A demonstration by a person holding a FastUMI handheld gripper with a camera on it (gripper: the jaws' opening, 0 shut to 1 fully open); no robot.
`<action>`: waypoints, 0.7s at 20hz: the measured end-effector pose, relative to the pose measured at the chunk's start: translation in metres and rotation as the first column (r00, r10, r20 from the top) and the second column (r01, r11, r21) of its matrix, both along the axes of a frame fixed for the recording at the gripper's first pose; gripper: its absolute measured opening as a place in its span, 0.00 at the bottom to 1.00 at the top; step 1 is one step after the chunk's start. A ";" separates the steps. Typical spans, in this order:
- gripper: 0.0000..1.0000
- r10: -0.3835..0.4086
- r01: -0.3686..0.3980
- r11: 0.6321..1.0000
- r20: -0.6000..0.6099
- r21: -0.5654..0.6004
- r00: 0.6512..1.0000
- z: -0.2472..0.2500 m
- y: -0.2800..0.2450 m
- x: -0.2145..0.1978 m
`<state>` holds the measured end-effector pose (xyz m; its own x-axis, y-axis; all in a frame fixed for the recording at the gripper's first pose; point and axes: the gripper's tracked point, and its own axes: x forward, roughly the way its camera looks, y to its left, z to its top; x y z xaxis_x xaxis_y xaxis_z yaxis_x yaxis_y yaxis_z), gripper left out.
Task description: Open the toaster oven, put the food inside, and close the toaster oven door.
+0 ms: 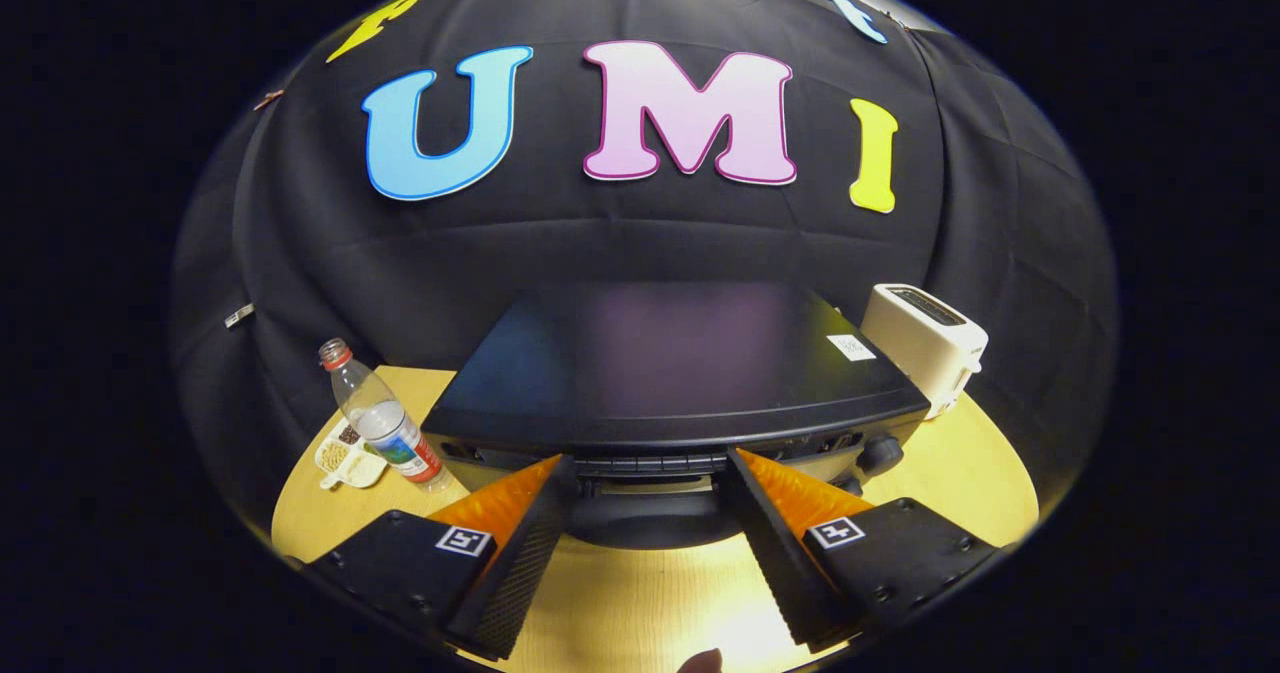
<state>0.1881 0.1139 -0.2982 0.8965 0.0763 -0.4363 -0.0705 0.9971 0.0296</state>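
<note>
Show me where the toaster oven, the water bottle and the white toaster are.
toaster oven (660, 363): gripper view, on its flat black top.
water bottle (385, 423): gripper view, on its clear body, above the label.
white toaster (925, 348): gripper view, on its side wall.

**What you cannot see clearly**

The toaster oven (665, 373) hides its own door and inside from you; only the top and upper front edge show. The white tray (345, 461) is partly behind the bottle (385, 418), its contents too small to tell.
</note>
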 end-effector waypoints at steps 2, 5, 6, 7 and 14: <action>0.99 -0.005 0.005 1.000 -0.001 -0.009 1.000 -0.007 -0.001 -0.018; 0.99 -0.006 0.005 0.999 -0.022 -0.035 1.000 -0.023 -0.004 -0.046; 0.98 -0.003 0.001 0.999 -0.034 -0.046 0.999 -0.030 -0.005 -0.056; 0.98 0.001 -0.003 0.999 -0.039 -0.051 0.999 -0.035 -0.006 -0.063; 0.99 -0.001 -0.013 0.996 -0.171 -0.083 0.985 -0.094 -0.012 -0.111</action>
<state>0.0767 0.1020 -0.3921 0.8080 0.0381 -0.5880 -0.0775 0.9961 -0.0419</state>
